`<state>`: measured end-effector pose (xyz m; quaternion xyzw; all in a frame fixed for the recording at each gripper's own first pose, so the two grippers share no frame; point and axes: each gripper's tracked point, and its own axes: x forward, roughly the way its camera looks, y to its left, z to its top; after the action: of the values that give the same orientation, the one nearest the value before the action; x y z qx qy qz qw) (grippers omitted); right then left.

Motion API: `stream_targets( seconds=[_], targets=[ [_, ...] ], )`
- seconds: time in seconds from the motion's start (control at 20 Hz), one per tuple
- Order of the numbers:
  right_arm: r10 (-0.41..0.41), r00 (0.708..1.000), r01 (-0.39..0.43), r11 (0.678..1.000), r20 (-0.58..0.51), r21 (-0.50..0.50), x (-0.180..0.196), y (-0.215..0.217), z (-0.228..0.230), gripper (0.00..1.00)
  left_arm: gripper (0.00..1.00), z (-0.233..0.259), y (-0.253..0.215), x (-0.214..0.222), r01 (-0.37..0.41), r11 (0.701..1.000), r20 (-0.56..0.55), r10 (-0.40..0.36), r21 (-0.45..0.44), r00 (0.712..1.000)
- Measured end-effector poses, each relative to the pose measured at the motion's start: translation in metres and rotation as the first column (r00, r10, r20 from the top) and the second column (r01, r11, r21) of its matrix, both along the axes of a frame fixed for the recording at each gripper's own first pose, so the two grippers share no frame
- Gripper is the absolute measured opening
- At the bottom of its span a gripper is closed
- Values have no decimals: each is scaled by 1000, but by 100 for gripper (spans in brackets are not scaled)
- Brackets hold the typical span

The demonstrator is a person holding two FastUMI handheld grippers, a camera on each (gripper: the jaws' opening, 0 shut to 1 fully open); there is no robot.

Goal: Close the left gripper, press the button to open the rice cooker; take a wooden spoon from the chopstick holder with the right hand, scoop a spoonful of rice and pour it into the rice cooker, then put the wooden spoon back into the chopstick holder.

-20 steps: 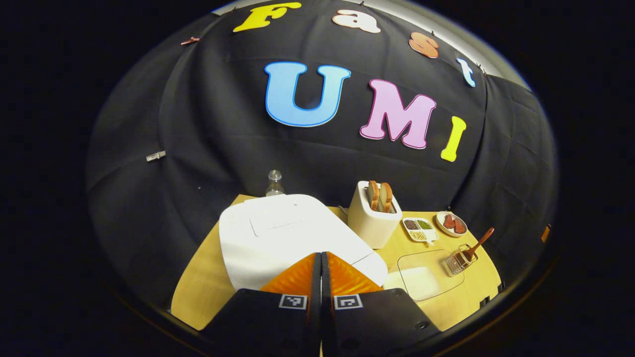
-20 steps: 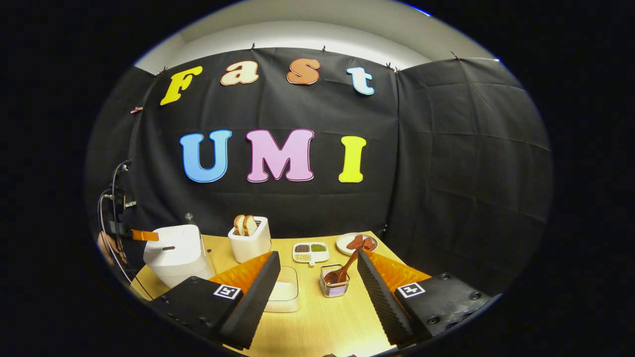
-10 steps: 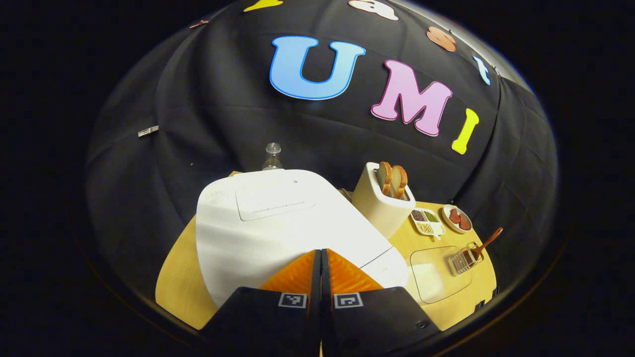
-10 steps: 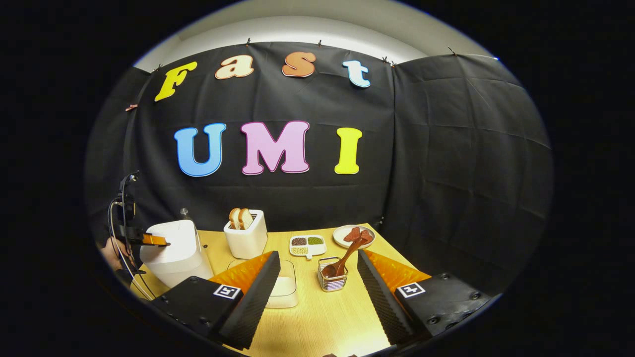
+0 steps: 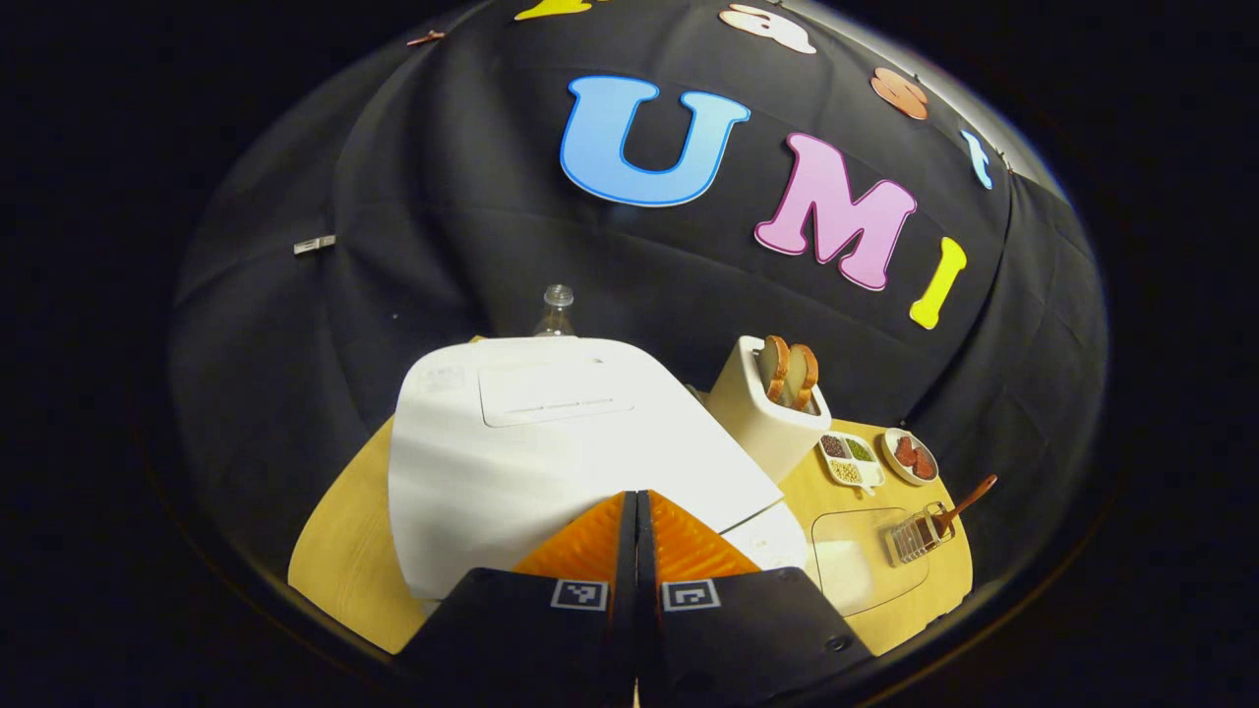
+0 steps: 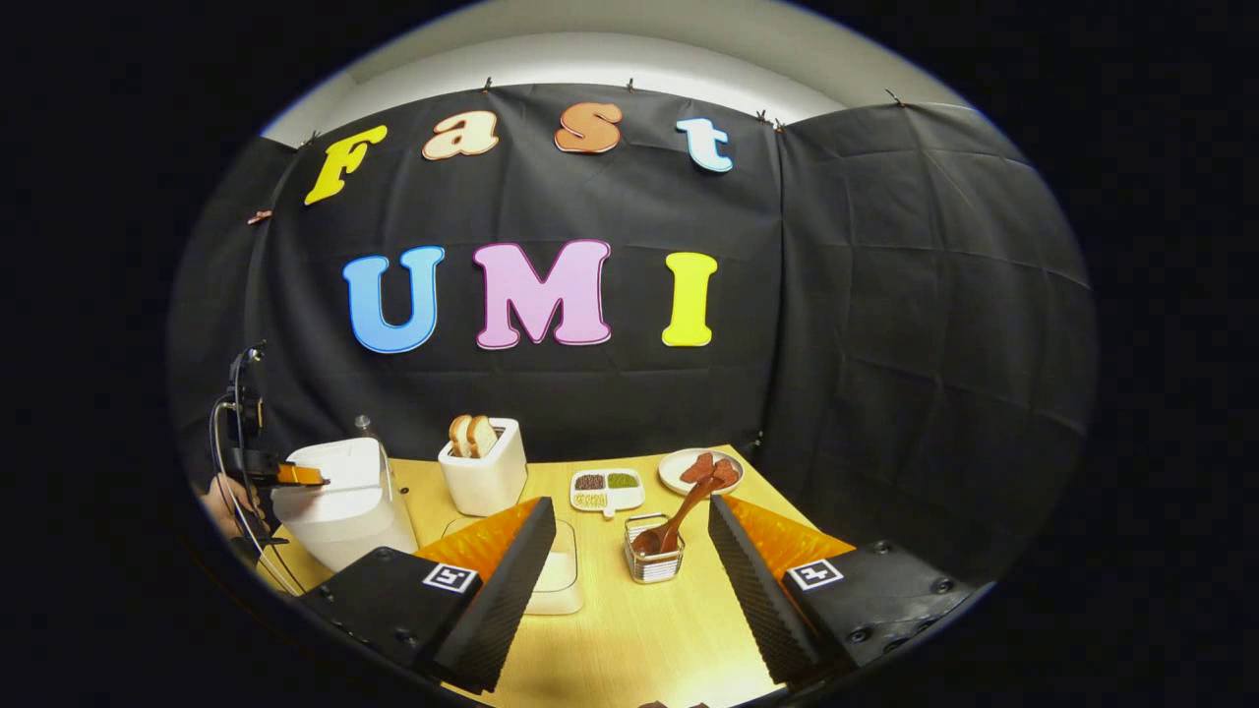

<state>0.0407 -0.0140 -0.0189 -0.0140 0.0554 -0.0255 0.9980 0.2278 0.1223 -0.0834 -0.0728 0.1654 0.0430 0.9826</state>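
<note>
The white rice cooker stands at the table's left with its lid down. My left gripper is shut with nothing between its fingers, and its tips sit over the cooker's front edge. In the right gripper view the left gripper rests at the top front of the rice cooker. A wooden spoon leans in a wire chopstick holder. My right gripper is open, above the table and short of the holder. A clear container of rice lies left of the holder.
A white toaster with bread slices stands behind the rice container. A divided dish of beans and a plate of red-brown food sit at the back. A clear bottle stands behind the cooker. A hand holds the left gripper.
The left gripper has closed in on the rice cooker, whose top now looms larger under its shut fingers. The right gripper has barely drifted and stays open.
</note>
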Motion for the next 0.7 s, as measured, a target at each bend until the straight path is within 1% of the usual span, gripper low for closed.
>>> stream_targets(
  seconds=[0.1,0.2,0.3,0.4,0.45,0.6,0.65,0.7],
  targets=[
    [10,1000,-10,1000,14,-12,13,-10,2,98,6,37,0,-11,-55,997,90,49,63,995],
    [38,999,-38,999,-6,-3,27,-13,-7,98,6,74,-1,-19,-101,988,169,81,115,982],
    [68,997,-68,997,-20,21,38,-17,-12,98,6,98,-7,-33,-136,981,204,106,140,973],
    [91,995,-90,995,-34,33,51,-21,-20,98,6,111,-12,-61,-194,967,221,155,166,963],
    [103,994,-102,994,-44,35,56,-23,-26,98,6,118,-23,-74,-202,966,235,162,159,958],
    [135,988,-131,990,-79,55,71,-31,-42,98,8,117,-60,-116,-199,975,249,170,94,953],
    [138,985,-132,989,-101,66,75,-36,-51,98,9,114,-73,-127,-187,979,249,161,84,955],
    [137,983,-128,988,-120,82,79,-41,-58,98,10,109,-82,-139,-191,978,242,166,87,956]
  ],
)
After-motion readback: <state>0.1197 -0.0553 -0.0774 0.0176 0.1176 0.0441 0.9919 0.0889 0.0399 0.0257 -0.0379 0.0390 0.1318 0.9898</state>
